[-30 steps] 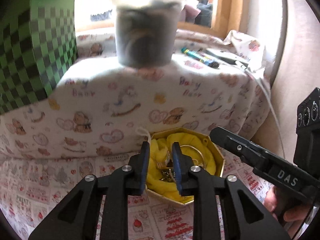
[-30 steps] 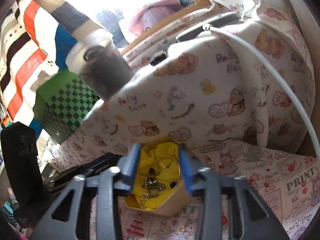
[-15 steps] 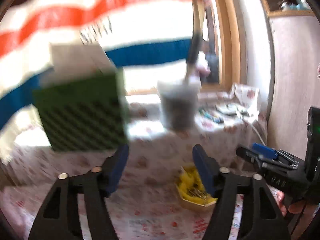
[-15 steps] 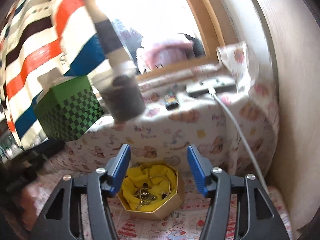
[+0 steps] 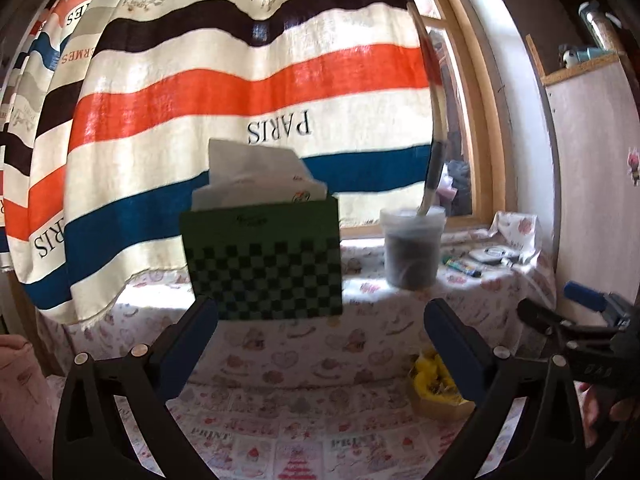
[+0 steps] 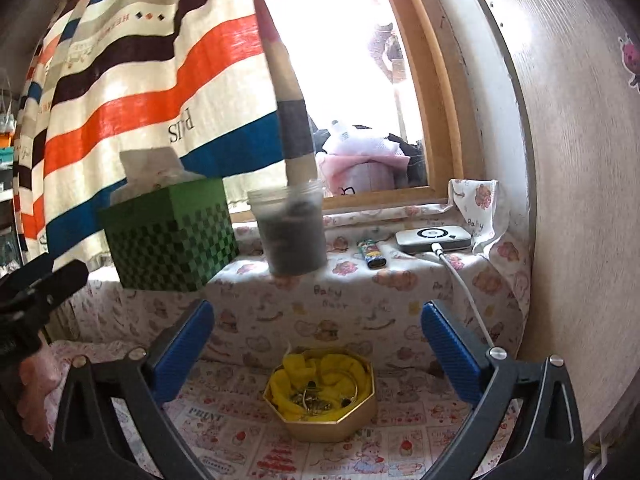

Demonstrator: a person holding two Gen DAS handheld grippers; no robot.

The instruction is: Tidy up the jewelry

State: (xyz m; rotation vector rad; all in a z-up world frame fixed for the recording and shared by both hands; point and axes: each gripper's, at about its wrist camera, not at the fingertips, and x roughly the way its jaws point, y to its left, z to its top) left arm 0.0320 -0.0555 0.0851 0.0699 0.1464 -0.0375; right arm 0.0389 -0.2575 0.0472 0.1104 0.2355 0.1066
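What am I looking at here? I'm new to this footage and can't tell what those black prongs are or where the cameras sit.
Each picture comes from a camera on a hand-held gripper, looking along its two fingers. The left gripper and right gripper are opening, and nothing is between the fingers. On the printed cloth sits a gold octagonal box lined in yellow, holding jewelry. On the ledge behind stand a green checkered box, a plastic jar, a lighter and a white device.
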